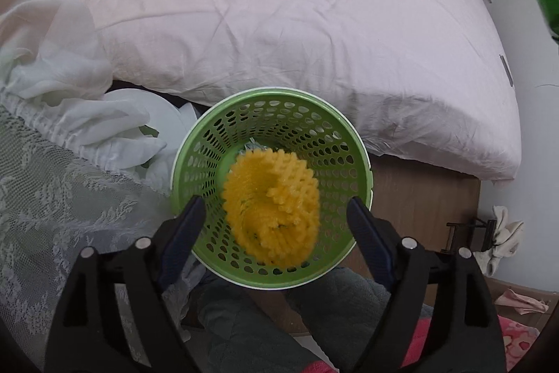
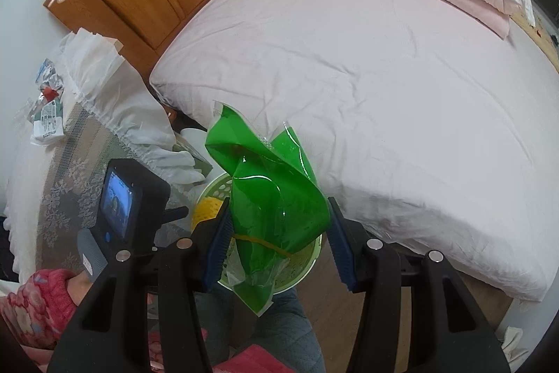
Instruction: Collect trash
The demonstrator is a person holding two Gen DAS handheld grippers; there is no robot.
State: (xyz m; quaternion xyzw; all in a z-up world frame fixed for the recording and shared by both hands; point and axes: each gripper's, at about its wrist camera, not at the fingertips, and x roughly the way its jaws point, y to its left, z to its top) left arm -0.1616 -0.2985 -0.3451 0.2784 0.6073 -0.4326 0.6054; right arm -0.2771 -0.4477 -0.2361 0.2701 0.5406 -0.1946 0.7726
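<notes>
Left wrist view looks almost straight down into a green perforated basket point(image 1: 272, 187) standing on the floor beside the bed point(image 1: 297, 23). The left claw point(image 1: 274, 210) is released, its jaws spread wide on either side of the basket mouth and pressing on nothing. Between them, inside the basket, sits a yellow foam net sleeve point(image 1: 272, 208), slightly blurred; I judge it to be trash just dropped in, so this hand's part of the step looks done.

Right wrist view shows the right claw point(image 2: 277, 235) clenched on a crumpled green plastic bag point(image 2: 269, 198), one pad clearly against it, the other close by at its edge. The bag hangs above the same basket, whose rim point(image 2: 311, 263) and yellow contents point(image 2: 206, 210) peep out beneath. A hand in a red patterned sleeve point(image 2: 42, 299) holds the other gripper's handle at the left. More wrappers point(image 2: 47, 107) lie on the lace-covered bench point(image 2: 63, 198) by the headboard.

Next, I judge, the right claw should centre over the basket opening and let go, then the wrappers want fetching.
</notes>
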